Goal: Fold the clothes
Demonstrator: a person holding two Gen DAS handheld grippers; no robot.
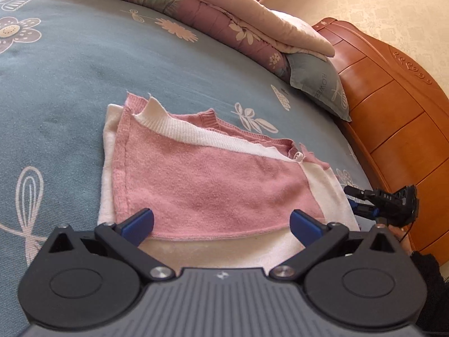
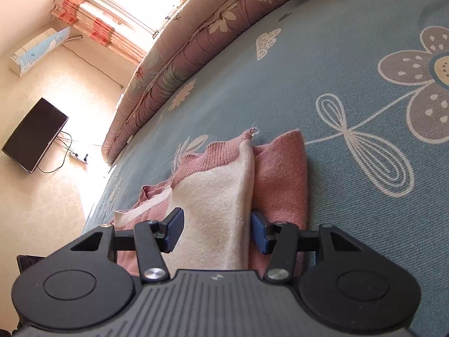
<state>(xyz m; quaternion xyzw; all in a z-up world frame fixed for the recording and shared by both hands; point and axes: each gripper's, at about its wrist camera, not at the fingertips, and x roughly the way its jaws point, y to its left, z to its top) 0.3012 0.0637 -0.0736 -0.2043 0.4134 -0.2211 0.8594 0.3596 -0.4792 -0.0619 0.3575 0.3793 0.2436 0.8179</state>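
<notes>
Pink-and-cream sweater (image 1: 196, 179) – folded flat, layers stacked – on bedsheet (image 1: 70, 64).

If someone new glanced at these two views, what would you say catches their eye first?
Probably the folded pink and cream knitted sweater, lying on the blue-grey bedsheet printed with big flowers. Next, the two black grippers with blue pads: the left gripper wide open above the sweater's near edge, the right gripper with the cream fold between its jaws. Behind, a rolled mauve floral quilt lines the bed's far side.
</notes>
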